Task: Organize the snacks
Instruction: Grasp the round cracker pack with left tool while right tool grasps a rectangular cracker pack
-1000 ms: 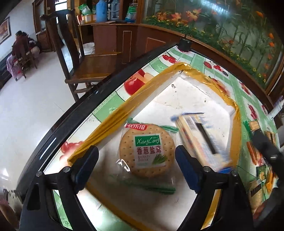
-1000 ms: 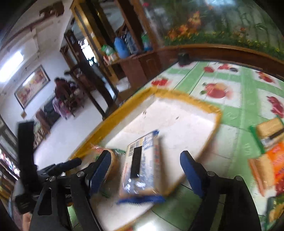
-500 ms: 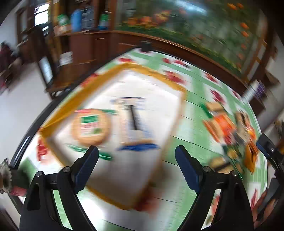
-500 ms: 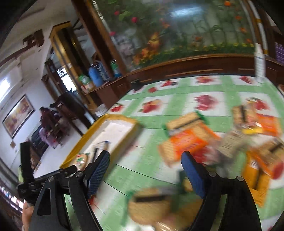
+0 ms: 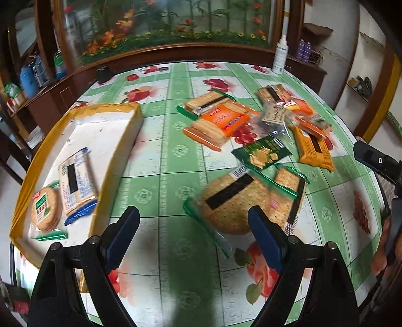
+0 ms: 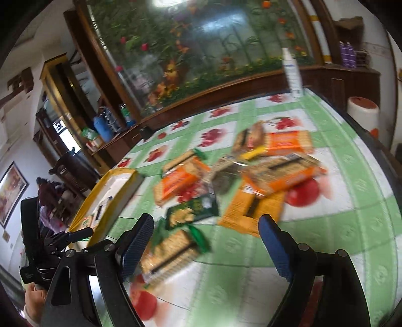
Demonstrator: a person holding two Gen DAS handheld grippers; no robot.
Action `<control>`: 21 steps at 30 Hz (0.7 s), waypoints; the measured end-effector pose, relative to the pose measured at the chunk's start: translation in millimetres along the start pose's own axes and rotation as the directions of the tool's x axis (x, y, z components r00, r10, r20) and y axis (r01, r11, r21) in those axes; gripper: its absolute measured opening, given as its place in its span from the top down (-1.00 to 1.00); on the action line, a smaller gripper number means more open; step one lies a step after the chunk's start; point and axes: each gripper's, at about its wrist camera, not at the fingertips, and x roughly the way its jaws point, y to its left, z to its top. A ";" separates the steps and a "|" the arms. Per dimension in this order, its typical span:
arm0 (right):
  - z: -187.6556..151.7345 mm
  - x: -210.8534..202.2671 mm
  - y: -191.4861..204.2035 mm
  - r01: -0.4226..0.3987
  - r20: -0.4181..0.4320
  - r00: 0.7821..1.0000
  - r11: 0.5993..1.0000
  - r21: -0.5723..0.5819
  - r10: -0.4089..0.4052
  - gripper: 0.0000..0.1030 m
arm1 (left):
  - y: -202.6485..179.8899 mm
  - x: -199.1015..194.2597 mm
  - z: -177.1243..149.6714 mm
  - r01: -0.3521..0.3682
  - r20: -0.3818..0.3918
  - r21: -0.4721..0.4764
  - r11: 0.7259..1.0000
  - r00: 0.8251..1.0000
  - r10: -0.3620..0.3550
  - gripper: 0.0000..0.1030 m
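Left tool [image 5: 193,234] hovers spread; round cracker pack [image 5: 232,201] lies just ahead.

Your desk [image 5: 173,151] cloth: green/white checks w/ red fruit prints. Tray [image 5: 118,107]: yellow rim, white inside. In it, a round cracker pack [image 5: 46,210] w/ green label & a blue/white pack [image 5: 76,185]. Loose packs: orange [image 5: 221,120], dark green [image 5: 262,154], amber-yellow [image 5: 312,148]. Your hand-held gripper [image 5: 193,235] pads: blue on black.

a green fruit-print tablecloth [image 5: 176,156] covers the table; a flowered glass screen [image 5: 176,22] in dark wood stands behind; framed picture [image 6: 10,193] on a white wall
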 end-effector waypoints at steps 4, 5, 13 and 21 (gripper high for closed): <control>-4.2 -2.9 -18.8 0.019 -0.005 1.000 0.999 0.037 -0.019 -0.70 | -3.6 3.3 -2.2 -0.005 -0.013 0.005 1.000 1.000 0.005 -0.72; -4.5 -3.2 -21.7 0.023 -0.006 1.000 0.999 0.043 -0.023 -0.70 | -4.1 4.3 -2.3 -0.007 -0.015 0.005 1.000 1.000 0.007 -0.72; -2.5 -0.5 -25.1 0.032 -0.010 0.999 0.999 0.032 -0.032 -0.70 | -10.5 10.1 -0.8 0.009 -0.031 0.012 1.000 0.999 -0.009 -0.72; -2.8 2.4 -25.5 0.030 -0.012 0.999 0.998 0.050 -0.029 -0.70 | -9.9 11.6 -1.6 0.018 -0.044 0.020 1.000 0.999 -0.017 -0.72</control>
